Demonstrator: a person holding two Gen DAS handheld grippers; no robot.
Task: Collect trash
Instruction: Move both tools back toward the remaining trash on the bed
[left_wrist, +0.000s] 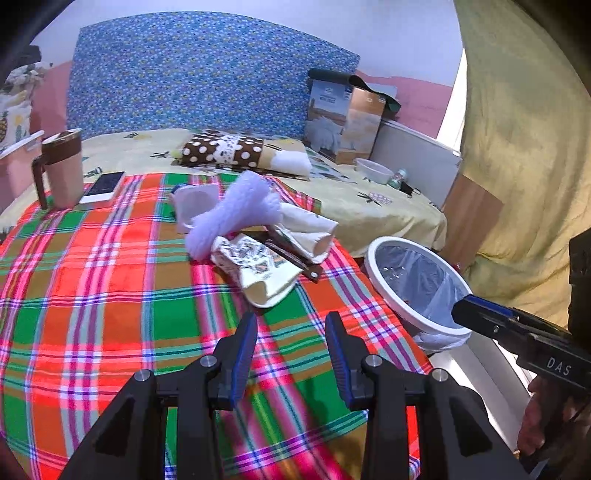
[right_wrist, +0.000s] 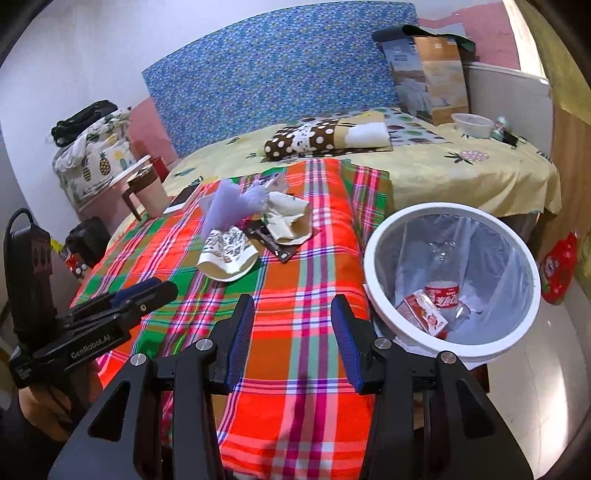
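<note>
A heap of trash lies on the plaid cloth (left_wrist: 110, 295): a crushed patterned paper cup (left_wrist: 255, 269), a purple fluffy piece (left_wrist: 236, 210), a white plastic cup (left_wrist: 194, 206), cream paper cups (left_wrist: 310, 229) and a dark wrapper (left_wrist: 291, 254). My left gripper (left_wrist: 293, 321) hovers open and empty just short of the patterned cup. My right gripper (right_wrist: 292, 306) is open and empty over the cloth's right part, beside the white-rimmed bin (right_wrist: 373, 258). Inside the bin's clear liner lie a red-labelled bottle (right_wrist: 441, 293) and a small carton (right_wrist: 423, 314). The right wrist view also shows the patterned cup (right_wrist: 227, 254) and the left gripper (right_wrist: 162, 290).
A brown-lidded mug (left_wrist: 61, 170) and a phone (left_wrist: 103, 186) sit at the cloth's far left. Behind the heap are a polka-dot pillow (left_wrist: 229, 149), a cardboard box (left_wrist: 343, 122) and a white bowl (left_wrist: 373, 170). A red bag (right_wrist: 557, 269) lies on the floor past the bin.
</note>
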